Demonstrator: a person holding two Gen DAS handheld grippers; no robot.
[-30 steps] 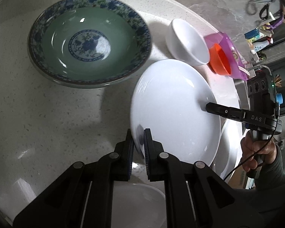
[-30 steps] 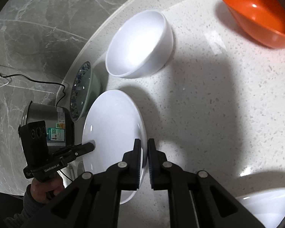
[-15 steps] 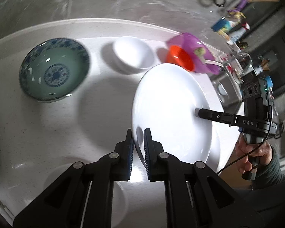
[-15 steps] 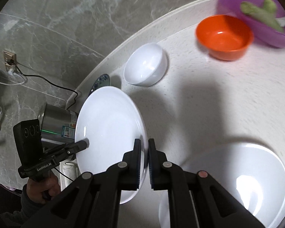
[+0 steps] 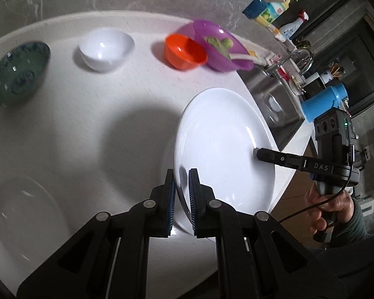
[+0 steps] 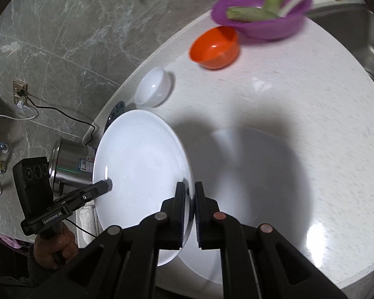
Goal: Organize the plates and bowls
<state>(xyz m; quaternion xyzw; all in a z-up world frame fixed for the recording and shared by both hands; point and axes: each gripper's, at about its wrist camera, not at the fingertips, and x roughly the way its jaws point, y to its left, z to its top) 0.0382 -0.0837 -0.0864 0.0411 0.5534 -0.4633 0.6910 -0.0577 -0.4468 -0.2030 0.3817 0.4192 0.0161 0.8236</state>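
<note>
meanwhile, both tools grip one white plate (image 5: 224, 149) by opposite edges and hold it tilted above the pale speckled worktop (image 5: 92, 104). the left tool (image 5: 181, 189) pinches the plate's near rim between its blue-padded fingers, jaws drawn narrow around it. the right tool (image 6: 190, 200) clamps the opposite rim the same way, its jaws close together on the thin edge. in the left wrist view the right tool's black finger reaches onto the plate from the right, with the person's right hand (image 5: 324, 211) wrapped around its handle. in the right wrist view the left hand (image 6: 54, 246) grips the other handle at lower left.

a second white plate (image 6: 261, 174) lies flat on the worktop beneath and just beside the raised one, partly in shadow. further back along the worktop's curved edge sit a blue-patterned green bowl (image 5: 17, 72), a small white bowl (image 5: 106, 48), an orange bowl (image 5: 184, 52) and a purple bowl (image 5: 219, 47) holding green vegetable pieces; the orange and purple bowls are just beside each other. a steel sink (image 5: 274, 99) adjoins the worktop on the right, and a blue bottle (image 5: 324, 102) stands near it. a metal pot (image 6: 69, 164) shows behind the plate in the right wrist view.
</note>
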